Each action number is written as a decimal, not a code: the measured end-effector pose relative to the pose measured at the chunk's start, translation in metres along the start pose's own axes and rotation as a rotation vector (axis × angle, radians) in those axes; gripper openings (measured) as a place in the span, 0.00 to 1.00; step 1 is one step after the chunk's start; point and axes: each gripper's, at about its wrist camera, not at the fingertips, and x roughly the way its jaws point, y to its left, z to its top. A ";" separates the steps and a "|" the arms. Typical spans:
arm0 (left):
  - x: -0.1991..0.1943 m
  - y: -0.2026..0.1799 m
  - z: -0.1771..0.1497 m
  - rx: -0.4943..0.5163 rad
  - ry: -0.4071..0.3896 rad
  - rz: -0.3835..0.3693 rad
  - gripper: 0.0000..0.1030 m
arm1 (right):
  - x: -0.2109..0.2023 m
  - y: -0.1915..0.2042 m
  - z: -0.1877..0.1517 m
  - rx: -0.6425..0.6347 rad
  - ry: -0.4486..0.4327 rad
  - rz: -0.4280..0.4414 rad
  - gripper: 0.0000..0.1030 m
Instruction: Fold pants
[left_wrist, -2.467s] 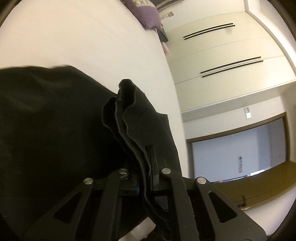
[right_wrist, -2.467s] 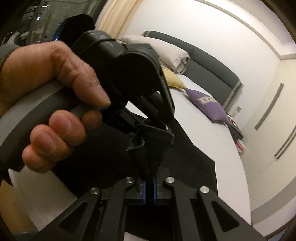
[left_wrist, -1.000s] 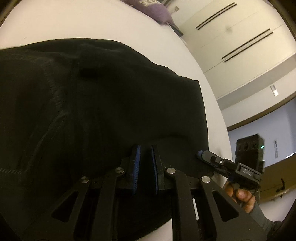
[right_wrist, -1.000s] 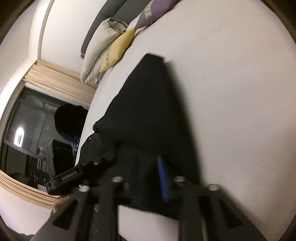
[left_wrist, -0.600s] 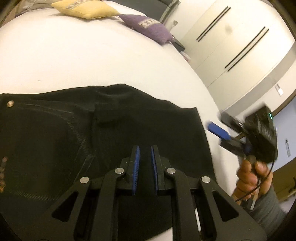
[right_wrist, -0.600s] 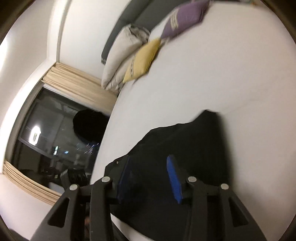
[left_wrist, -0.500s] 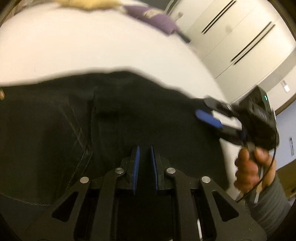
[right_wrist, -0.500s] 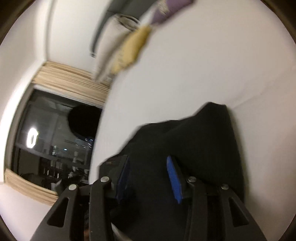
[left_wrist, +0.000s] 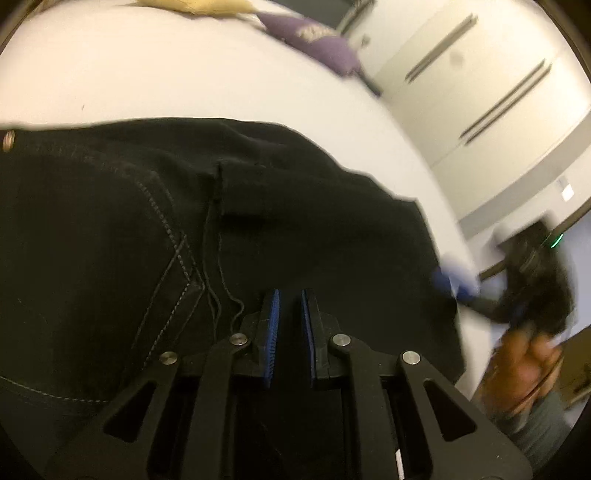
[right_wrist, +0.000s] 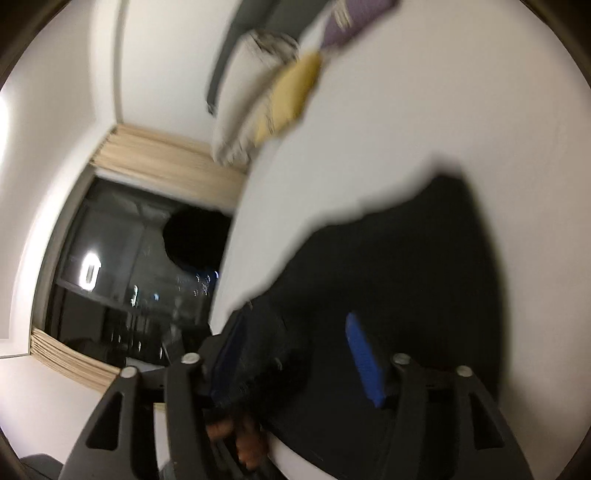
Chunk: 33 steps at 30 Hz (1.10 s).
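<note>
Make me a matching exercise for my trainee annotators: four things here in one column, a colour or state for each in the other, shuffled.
Things:
1. pants
2. left hand-held gripper
3. right hand-held gripper
4. cushion by the wardrobe

States:
A. purple
B. pads wide apart
C. black, lying on the white bed
D. pads a narrow gap apart, holding nothing

Pairs: 1-C, 2-D, 3-B, 4-A

left claw (left_wrist: 289, 317) fingers narrowly parted, right claw (right_wrist: 295, 343) spread wide, both empty.

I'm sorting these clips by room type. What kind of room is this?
Most likely a bedroom: black pants lie on a white bed with yellow and purple pillows, beside wardrobe doors and a curtained window.
</note>
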 end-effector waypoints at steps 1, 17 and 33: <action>-0.002 0.002 -0.001 -0.022 0.000 -0.018 0.11 | 0.004 -0.014 -0.011 0.021 0.023 -0.059 0.46; -0.231 0.112 -0.073 -0.344 -0.360 0.095 0.12 | 0.038 -0.006 -0.024 0.063 -0.033 -0.121 0.15; -0.233 0.224 -0.118 -0.699 -0.383 0.000 0.16 | -0.021 0.017 -0.055 0.128 -0.166 -0.060 0.58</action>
